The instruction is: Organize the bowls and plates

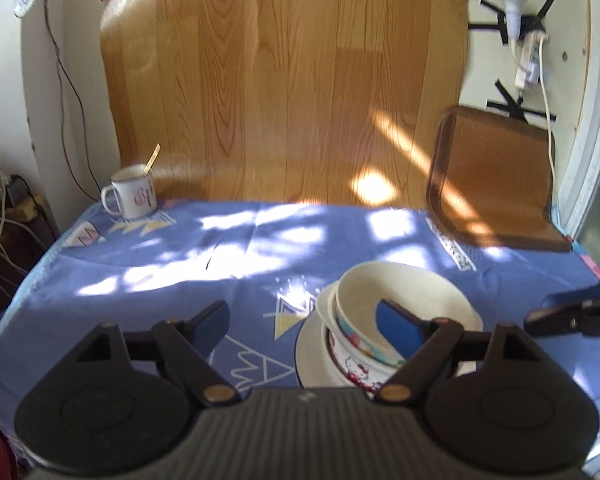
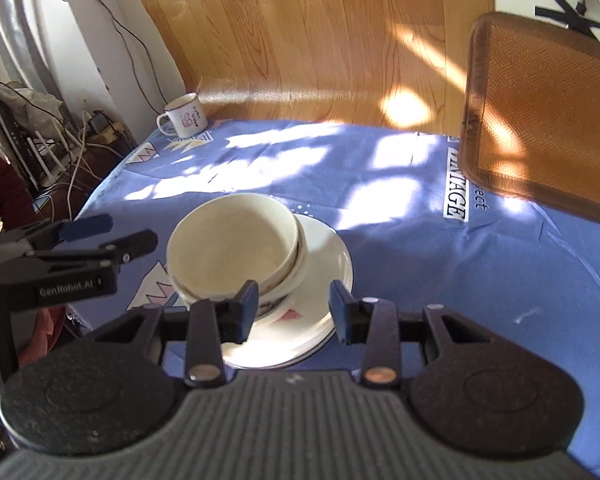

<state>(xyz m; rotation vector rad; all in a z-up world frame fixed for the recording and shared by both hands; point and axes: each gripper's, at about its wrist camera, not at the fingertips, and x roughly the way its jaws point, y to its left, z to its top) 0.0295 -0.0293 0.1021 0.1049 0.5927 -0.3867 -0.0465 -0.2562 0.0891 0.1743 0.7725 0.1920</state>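
A cream bowl (image 2: 228, 248) sits tilted on top of nested bowls, one with a cartoon print (image 1: 360, 356), on stacked white plates (image 2: 332, 264) on the blue tablecloth. My left gripper (image 1: 306, 326) is open and empty; the stack lies just ahead, around its right finger. In the right wrist view the left gripper (image 2: 116, 232) sits left of the bowls. My right gripper (image 2: 294, 314) is open and empty, close to the near side of the stack. In the left wrist view it (image 1: 572, 312) shows at the right edge.
A white enamel mug (image 1: 134, 194) with a spoon stands at the table's far left corner. A brown woven mat (image 2: 540, 120) leans at the far right. A wood-grain board (image 1: 284, 80) backs the table. Cables hang off the left edge (image 2: 60, 152).
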